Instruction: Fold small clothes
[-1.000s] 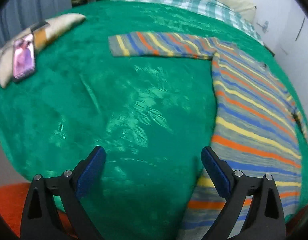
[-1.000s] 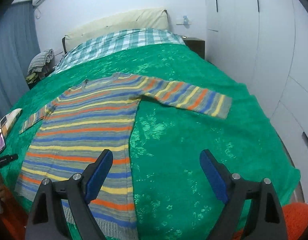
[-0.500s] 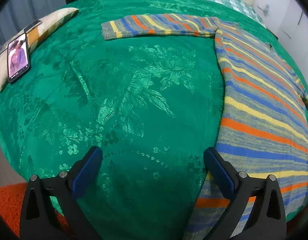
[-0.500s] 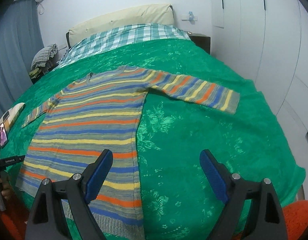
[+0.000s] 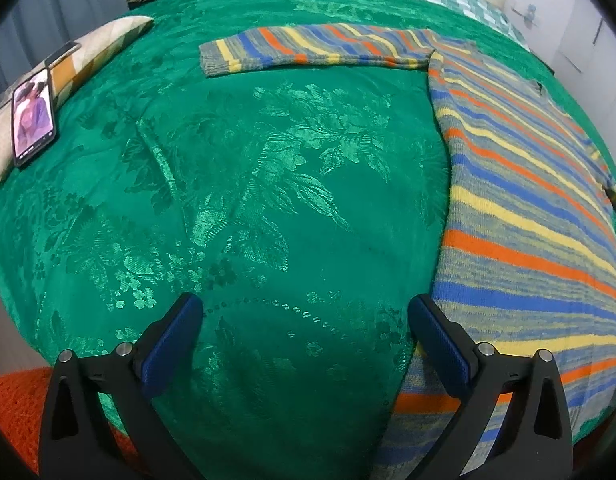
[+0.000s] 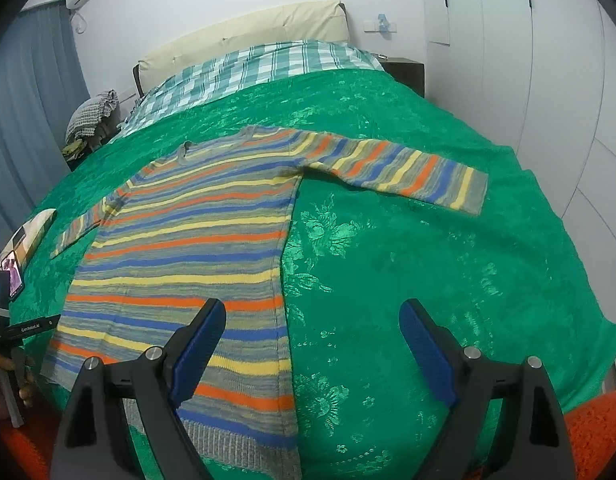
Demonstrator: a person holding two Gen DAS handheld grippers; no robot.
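Right wrist view: sweater (image 6: 196,240) hem at bedspread (image 6: 427,260) edge (sleeves spread).

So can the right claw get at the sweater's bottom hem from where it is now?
Probably yes. The right claw is open and empty, the striped sweater lies flat on the green bedspread, and its hem sits uncovered just below the claw's left finger.

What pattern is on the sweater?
Horizontal orange, yellow and blue stripes on grey knit sweater, clearest in the right wrist view.
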